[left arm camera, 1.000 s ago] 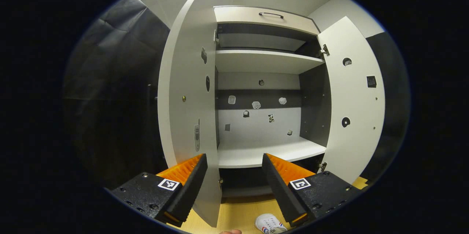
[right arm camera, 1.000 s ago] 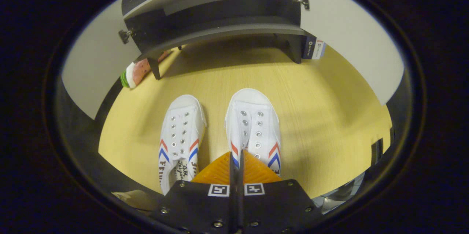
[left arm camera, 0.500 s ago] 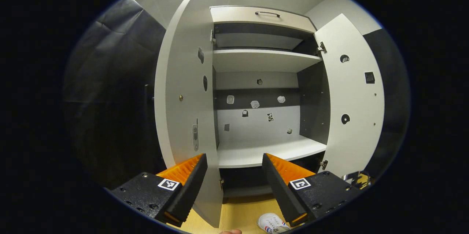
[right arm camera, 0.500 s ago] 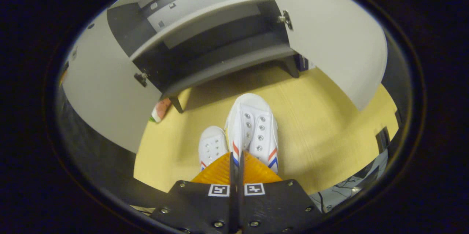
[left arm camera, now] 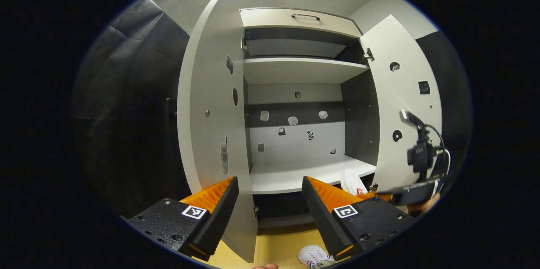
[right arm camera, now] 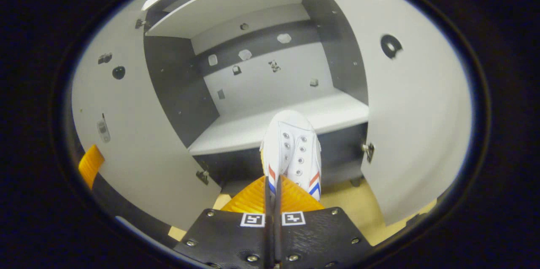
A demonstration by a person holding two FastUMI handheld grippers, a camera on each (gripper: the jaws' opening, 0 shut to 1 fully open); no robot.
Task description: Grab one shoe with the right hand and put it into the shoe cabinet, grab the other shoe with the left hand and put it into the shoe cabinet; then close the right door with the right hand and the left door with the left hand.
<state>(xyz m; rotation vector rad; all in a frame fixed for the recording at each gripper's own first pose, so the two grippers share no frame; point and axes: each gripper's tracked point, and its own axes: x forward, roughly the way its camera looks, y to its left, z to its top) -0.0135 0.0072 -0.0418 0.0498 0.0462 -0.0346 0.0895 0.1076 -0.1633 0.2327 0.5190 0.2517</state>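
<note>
**Right shoe lifted at cabinet mouth**

Right gripper [right arm camera: 272, 195] was clamped on the white shoe [right arm camera: 292, 151], centre frame, toe over the lower shelf [right arm camera: 236, 132] edge of the shoe cabinet [left arm camera: 301, 19]. Left gripper [left arm camera: 270, 201] was spread wide, holding nothing. Second shoe [left arm camera: 313, 256] lay on the floor, bottom centre. Both doors open.

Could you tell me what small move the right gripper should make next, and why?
Probably forward: the right gripper is shut on the white canvas shoe, whose toe just overlaps the front edge of the white cabinet shelf, with both doors open.
</note>
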